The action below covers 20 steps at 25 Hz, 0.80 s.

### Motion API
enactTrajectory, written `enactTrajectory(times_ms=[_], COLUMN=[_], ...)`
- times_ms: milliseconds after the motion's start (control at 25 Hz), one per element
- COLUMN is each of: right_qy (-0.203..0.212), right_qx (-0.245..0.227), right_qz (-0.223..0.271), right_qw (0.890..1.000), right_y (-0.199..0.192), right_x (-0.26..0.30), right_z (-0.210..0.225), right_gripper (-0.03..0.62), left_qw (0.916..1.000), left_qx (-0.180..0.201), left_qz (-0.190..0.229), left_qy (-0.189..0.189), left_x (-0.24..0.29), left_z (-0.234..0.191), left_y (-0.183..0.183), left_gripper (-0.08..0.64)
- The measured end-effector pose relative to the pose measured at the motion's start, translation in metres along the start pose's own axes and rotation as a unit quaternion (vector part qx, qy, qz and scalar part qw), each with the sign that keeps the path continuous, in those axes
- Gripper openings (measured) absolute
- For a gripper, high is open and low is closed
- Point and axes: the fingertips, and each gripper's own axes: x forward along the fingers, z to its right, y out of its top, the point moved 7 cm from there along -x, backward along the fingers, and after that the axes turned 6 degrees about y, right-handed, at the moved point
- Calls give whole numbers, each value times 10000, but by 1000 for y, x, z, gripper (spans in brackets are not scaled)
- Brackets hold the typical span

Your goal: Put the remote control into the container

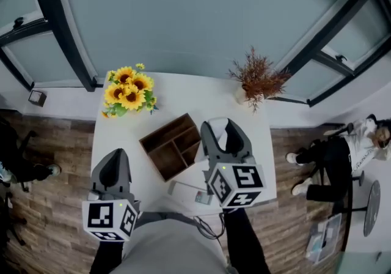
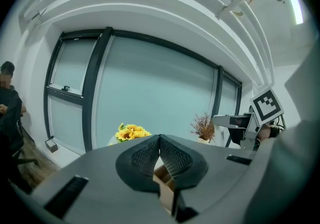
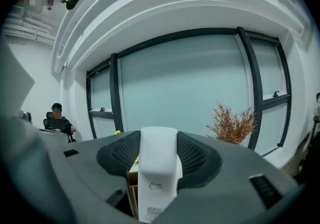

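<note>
The right claw [image 1: 225, 127] grips a white plastic remote control [image 3: 159, 168], which stands upright between its dark ribbed pads. In the head view only a pale strip of the remote shows between the jaws, and the rest is hidden by the claw's grey body. It hangs over the white table [image 1: 183, 92], just beside the right edge of the brown wooden container with compartments [image 1: 173, 145]. Whether it touches the wood cannot be told.

The left claw [image 1: 116, 158] is closed and empty. Its own view shows the two pads meeting at their tips with nothing between them.

A flat white oblong thing [image 1: 186, 192] lies near the front edge of the table. It is partly covered by the right claw's marker cube [image 1: 235, 184], and what it is cannot be made out.

The head view shows the container's dividers from above. Each gripper view shows only a sliver of wood under the jaws.

A bunch of yellow sunflowers [image 1: 128, 90] and a rust-brown dried plant in a white pot [image 1: 259, 80] stand at the far edge of the table. Both also appear small in the left gripper view, while the right gripper view shows the dried plant clearly and only a speck of yellow.

A seated person in dark trousers [image 1: 342, 153] is at the right of the head view. The right gripper view shows another seated person in dark clothes [image 3: 57, 122] at its left.

A small label with grey print sits at the remote's lower end and is too fine to read. The cubes carry only black-and-white square markers.
</note>
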Motion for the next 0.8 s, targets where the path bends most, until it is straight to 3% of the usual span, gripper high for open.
enactTrajectory(times_ms=[800], right_qy=[898], right_qx=[-204], right_qz=[196], right_qw=[9956], right_y=[-11], right_x=[26], right_z=[-56], right_gripper=[232], left_qw=[9995], left_qx=[-51], left_qz=[38], left_qy=[293], left_x=[-9], left_z=[-16], left_y=[-1], left_gripper=[8])
